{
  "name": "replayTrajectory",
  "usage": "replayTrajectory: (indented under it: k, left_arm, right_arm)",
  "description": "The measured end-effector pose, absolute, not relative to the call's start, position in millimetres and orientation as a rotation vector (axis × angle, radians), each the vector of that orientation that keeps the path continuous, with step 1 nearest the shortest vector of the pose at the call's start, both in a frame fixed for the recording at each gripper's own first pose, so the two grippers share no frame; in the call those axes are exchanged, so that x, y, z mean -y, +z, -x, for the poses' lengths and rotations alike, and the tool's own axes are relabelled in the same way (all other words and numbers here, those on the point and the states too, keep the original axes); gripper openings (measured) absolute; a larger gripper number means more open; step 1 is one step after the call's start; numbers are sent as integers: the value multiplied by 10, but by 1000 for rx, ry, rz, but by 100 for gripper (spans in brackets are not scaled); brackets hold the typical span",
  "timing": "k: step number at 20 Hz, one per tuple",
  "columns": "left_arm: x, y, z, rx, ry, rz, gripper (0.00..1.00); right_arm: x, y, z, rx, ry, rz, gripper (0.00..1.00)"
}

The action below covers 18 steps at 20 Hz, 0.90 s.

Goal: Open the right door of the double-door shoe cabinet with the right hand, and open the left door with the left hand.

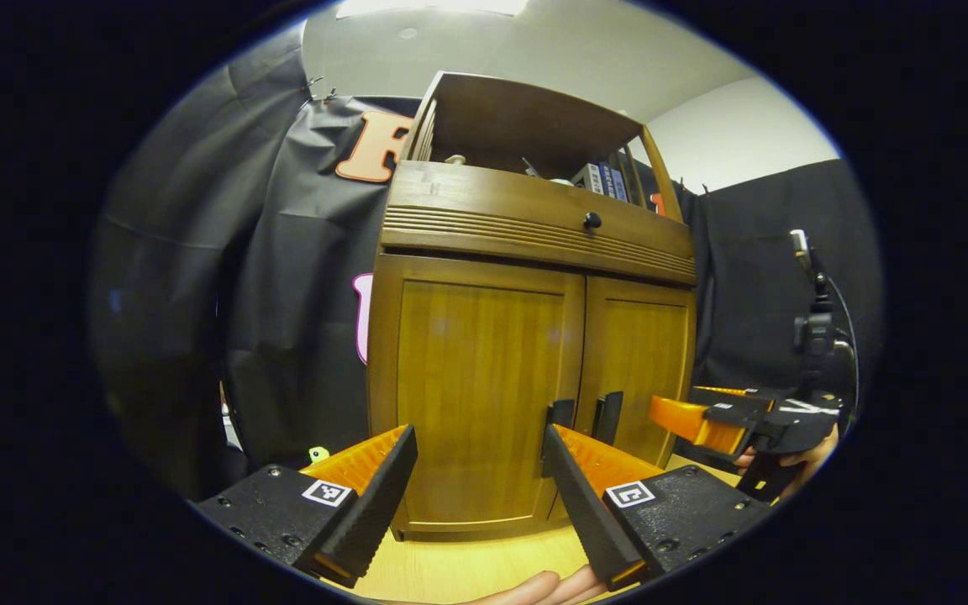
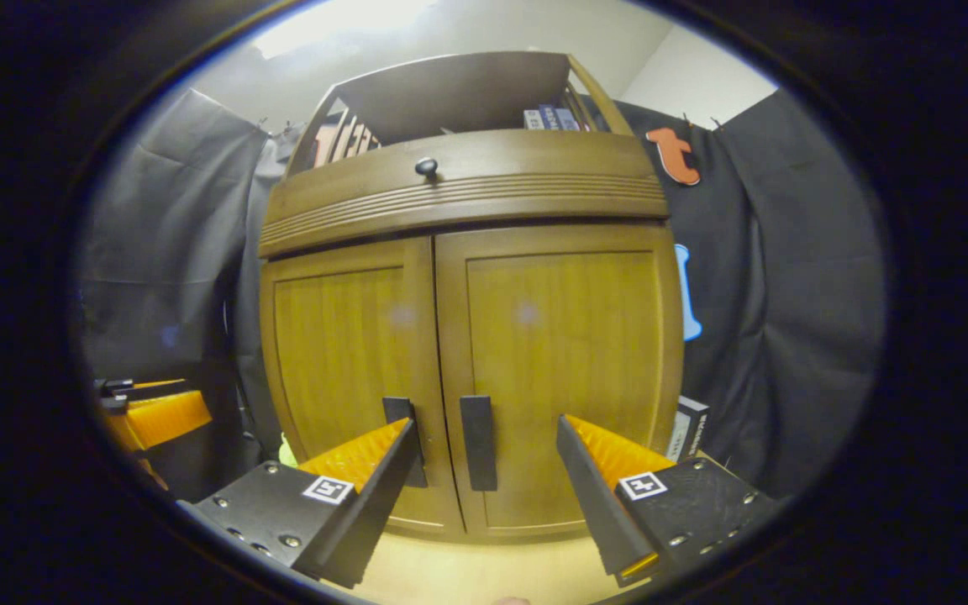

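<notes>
The wooden shoe cabinet stands ahead with both doors closed. Its left door and right door each carry a black vertical handle near the middle seam: the left handle and the right handle. My left gripper is open, short of the left door. In the right gripper view the right door and its handle lie between the open fingers of my right gripper, which has not touched it. The right gripper also appears at the right of the left gripper view, held by a hand.
A drawer with a black knob runs above the doors, and an open shelf with books tops the cabinet. Black cloth hangs on both sides. A light wooden floor lies in front. The left gripper shows at the left of the right gripper view.
</notes>
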<state>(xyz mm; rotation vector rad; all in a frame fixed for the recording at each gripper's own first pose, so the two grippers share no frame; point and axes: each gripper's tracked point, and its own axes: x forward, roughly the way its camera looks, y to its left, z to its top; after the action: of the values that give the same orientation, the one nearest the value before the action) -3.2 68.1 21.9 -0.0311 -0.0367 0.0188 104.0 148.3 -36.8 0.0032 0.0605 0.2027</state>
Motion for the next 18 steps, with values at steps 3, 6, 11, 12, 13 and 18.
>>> replayTrajectory:
  k: [3, 6, 11, 12, 13, 18]
  left_arm:
    - [-821, 195, -13, 29, 43, 19, 89]
    - [-900, 180, -34, 27, 50, 19, 89]
    - [-912, 124, -71, 3, 48, 36, 89]
    - [-921, 120, -83, 0, 49, 36, 94]
    - [-922, 119, -93, -2, 51, 37, 94]
    - [-925, 91, -151, -9, 65, 30, 94]
  right_arm:
    - [-1577, -565, -1350, -84, 171, 87, 98]
    - [-1598, -770, -1613, -115, 146, 74, 99]
    - [-1754, -1066, -1935, -176, 194, 39, 86]
    - [-1755, -1104, -1999, -188, 186, 23, 73]
    - [-1770, -1120, -1885, -211, 210, 1, 60]
    - [-1774, -1126, -1890, -184, 310, 1, 23]
